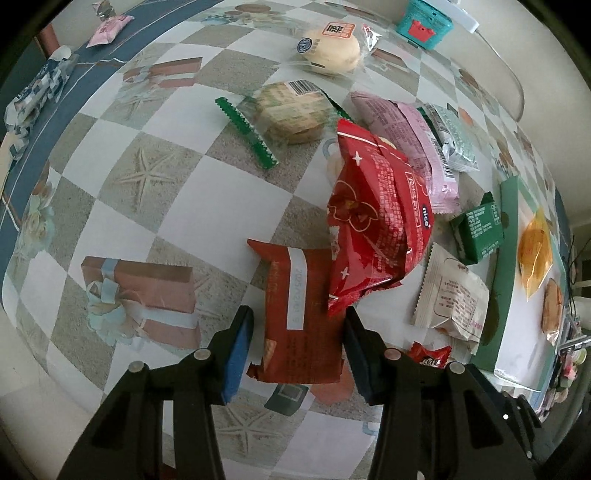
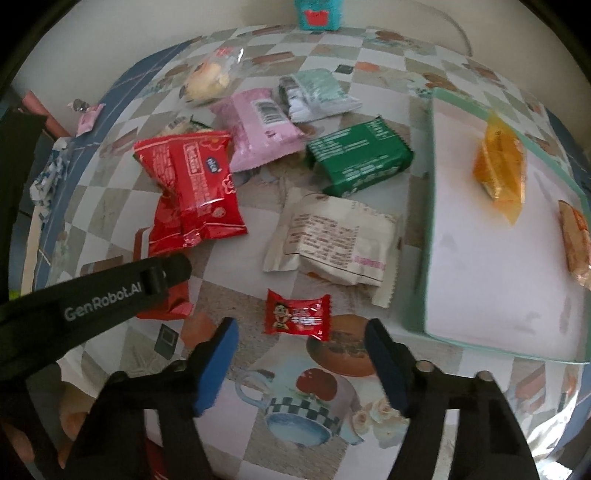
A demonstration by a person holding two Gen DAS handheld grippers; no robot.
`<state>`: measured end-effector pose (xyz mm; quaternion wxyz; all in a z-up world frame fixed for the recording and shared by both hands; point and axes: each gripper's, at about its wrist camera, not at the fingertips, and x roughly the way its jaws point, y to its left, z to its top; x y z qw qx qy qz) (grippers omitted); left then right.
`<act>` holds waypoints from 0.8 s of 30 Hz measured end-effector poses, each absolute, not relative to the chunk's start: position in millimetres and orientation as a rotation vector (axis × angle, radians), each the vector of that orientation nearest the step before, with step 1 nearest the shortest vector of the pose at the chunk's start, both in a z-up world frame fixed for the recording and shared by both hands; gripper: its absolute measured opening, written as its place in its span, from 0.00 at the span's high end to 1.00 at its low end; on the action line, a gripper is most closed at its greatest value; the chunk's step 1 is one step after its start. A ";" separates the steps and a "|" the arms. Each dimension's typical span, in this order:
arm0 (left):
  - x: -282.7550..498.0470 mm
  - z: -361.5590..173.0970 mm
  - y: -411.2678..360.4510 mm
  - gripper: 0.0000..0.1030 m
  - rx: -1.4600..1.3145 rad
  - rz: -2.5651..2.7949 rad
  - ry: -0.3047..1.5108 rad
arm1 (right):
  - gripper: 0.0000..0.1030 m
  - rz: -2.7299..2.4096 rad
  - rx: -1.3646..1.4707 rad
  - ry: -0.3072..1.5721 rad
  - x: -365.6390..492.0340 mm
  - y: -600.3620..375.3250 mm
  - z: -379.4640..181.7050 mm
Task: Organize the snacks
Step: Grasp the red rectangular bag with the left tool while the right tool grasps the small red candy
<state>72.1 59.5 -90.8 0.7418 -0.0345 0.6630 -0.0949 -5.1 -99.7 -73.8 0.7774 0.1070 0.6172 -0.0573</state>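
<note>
My left gripper [image 1: 297, 328] is open, its fingers on either side of a dark red flat packet [image 1: 295, 314] lying on the table. A bright red puffy bag [image 1: 373, 221] lies partly over that packet's far end; it also shows in the right wrist view [image 2: 195, 188]. My right gripper [image 2: 301, 336] is open just in front of a small red candy [image 2: 297, 312]. The green-rimmed tray [image 2: 430, 221] at the right holds an orange packet [image 2: 500, 170] and a brown snack [image 2: 574, 240]. The left gripper's arm [image 2: 92, 295] crosses the right view.
Loose snacks lie around: a beige packet [image 2: 332, 240], dark green bar [image 2: 360, 160], pink packet [image 2: 258, 129], mint packet [image 2: 314, 94], clear-wrapped buns [image 1: 332, 46], a green-edged pastry [image 1: 291, 110]. A teal box [image 1: 424, 22] stands at the back. Wrappers [image 1: 109, 29] lie at the far left edge.
</note>
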 end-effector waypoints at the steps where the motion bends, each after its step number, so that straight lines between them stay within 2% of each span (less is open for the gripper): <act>1: 72.3 -90.5 60.6 0.51 -0.075 -0.208 1.453 | 0.37 -0.121 0.230 1.340 -3.4 -97.8 -76.3; 5: 73.7 -93.0 58.0 0.51 -0.073 -0.206 1.454 | 0.47 -0.112 0.221 1.359 2.8 -91.0 -84.7; 11: 74.9 -91.5 49.9 0.51 -0.067 -0.200 1.454 | 0.51 -0.132 0.182 1.348 8.1 -83.7 -87.2; 15: 78.3 -98.1 25.9 0.51 -0.060 -0.195 1.455 | 0.60 -0.146 0.147 1.348 11.5 -77.0 -89.1; 16: 78.0 -98.0 25.1 0.52 -0.054 -0.195 1.455 | 0.62 -0.146 0.149 1.347 11.6 -76.8 -89.3; 17: 77.8 -97.6 24.1 0.59 -0.055 -0.199 1.456 | 0.62 -0.145 0.151 1.345 12.2 -75.2 -90.9; 19: 77.3 -97.8 24.0 0.59 -0.061 -0.204 1.457 | 0.67 -0.138 0.163 1.341 8.5 -78.5 -89.3; 24: 76.2 -97.0 24.6 0.60 -0.068 -0.206 1.457 | 0.69 -0.130 0.182 1.342 5.2 -85.7 -89.0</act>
